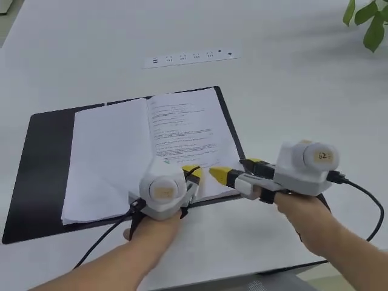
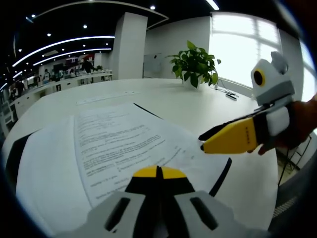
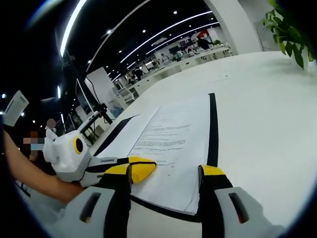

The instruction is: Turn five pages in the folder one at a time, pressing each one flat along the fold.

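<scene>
An open folder (image 1: 42, 151) with a black cover lies flat on a white table (image 1: 291, 73). Its left page (image 1: 109, 151) is blank and its right page (image 1: 182, 127) carries printed text. Both claws sit at the near edge of the printed page. The left claw (image 1: 193, 173), with its yellow tips pressed together, points across the page just right of the fold. The right claw (image 1: 217, 174) comes in from the right, its jaws spread wide on either side of the page's near right corner. The two sets of yellow tips are just beside each other. A socket strip (image 1: 191, 57) is set in the table beyond the folder, and a leafy plant (image 1: 370, 21) stands at the far right.
</scene>
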{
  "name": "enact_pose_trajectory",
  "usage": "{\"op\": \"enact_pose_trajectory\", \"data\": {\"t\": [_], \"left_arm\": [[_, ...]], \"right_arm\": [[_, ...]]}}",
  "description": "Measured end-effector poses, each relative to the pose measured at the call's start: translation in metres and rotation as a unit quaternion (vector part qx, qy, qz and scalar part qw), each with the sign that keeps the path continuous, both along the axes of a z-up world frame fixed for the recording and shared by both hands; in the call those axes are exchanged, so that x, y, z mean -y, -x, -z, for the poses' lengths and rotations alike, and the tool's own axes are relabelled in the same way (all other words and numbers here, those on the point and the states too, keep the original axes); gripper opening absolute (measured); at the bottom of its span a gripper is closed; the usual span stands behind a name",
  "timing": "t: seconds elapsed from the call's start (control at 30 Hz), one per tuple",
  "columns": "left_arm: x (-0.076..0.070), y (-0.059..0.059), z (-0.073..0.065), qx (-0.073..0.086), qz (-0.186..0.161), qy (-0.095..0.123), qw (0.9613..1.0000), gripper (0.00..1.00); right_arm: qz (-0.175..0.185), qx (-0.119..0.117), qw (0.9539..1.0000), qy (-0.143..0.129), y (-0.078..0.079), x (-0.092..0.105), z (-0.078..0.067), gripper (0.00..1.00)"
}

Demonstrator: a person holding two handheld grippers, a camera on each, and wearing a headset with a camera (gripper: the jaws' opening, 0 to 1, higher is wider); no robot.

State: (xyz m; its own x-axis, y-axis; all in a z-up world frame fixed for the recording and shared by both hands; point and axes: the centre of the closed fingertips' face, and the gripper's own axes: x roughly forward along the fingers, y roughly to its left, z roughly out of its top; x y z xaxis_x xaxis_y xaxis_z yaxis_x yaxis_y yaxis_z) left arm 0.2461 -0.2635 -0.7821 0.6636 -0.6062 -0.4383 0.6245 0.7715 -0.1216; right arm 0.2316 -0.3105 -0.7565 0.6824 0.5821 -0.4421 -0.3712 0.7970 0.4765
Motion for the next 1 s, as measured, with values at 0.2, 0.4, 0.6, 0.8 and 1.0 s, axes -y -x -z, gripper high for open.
{"op": "enact_pose_trajectory", "data": {"t": [0.2, 0.4, 0.6, 0.8, 1.0], "left_arm": [[0.0, 0.0, 0.0, 0.0, -0.001, 0.002, 1.0, 0.0], [0.0, -0.001, 0.0, 0.0, -0.001, 0.003, 1.0, 0.0], [0.0, -0.001, 0.0, -0.001, -0.003, 0.004, 1.0, 0.0], [0.0, -0.001, 0.0, -0.002, -0.005, 0.005, 1.0, 0.0], [0.0, -0.001, -0.001, -0.01, -0.01, 0.012, 0.9998, 0.0]], "right_arm": [[0.019, -0.016, 0.9996, -0.013, -0.002, 0.008, 0.005, 0.44], [0.05, -0.044, 0.9961, -0.058, -0.005, 0.017, 0.008, 0.34], [0.054, -0.077, 0.9916, -0.088, -0.004, 0.021, 0.012, 0.19], [0.04, -0.101, 0.9893, -0.097, 0.003, 0.017, 0.016, 0.01], [0.051, -0.1, 0.9885, -0.101, 0.002, 0.015, 0.013, 0.0]]}}
